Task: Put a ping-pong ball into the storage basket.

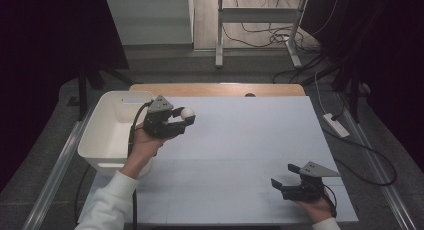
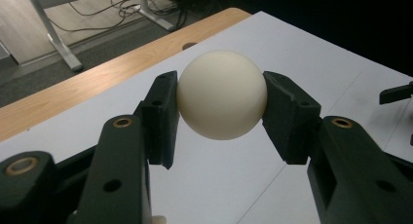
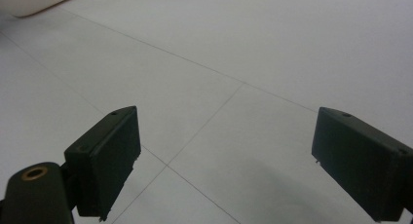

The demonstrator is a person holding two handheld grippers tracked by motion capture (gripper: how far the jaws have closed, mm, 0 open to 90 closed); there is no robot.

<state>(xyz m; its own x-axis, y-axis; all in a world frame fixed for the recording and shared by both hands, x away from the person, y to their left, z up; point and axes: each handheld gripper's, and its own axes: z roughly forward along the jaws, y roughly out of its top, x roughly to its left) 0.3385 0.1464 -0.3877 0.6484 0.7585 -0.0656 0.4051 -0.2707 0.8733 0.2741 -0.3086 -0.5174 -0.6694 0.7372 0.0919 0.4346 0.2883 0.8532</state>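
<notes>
1. The left tool (image 1: 181,119) was clamped on a cream-white ball (image 1: 188,112), held clear above the surface (image 1: 240,140) just right of the white plastic bin (image 1: 107,135). In the left gripper view the two black jaws pressed the ball (image 2: 222,94) at opposite points across its widest part.
2. The right tool (image 1: 284,177) rested low at the near right of the surface, well apart from the ball, its jaws spread wide with nothing between them.
3. The step in hand appeared to be carrying the ball to the bin. A good carry would keep the squeeze steady: a smooth sphere held on two small contact patches is likely to roll out if the jaws ease or tilt sharply.
4. The release would best come with the ball well inside the bin's rim and low, as a hard, light ball would probably bounce.
5. Materials: the ball looked matte, seamless and rigid; the jaws flat-faced hard plastic with brass-coloured pivots; the bin thin-walled with rounded corners; the surface a pale sheet scored with fine lines, on a wooden top (image 1: 220,89).
</notes>
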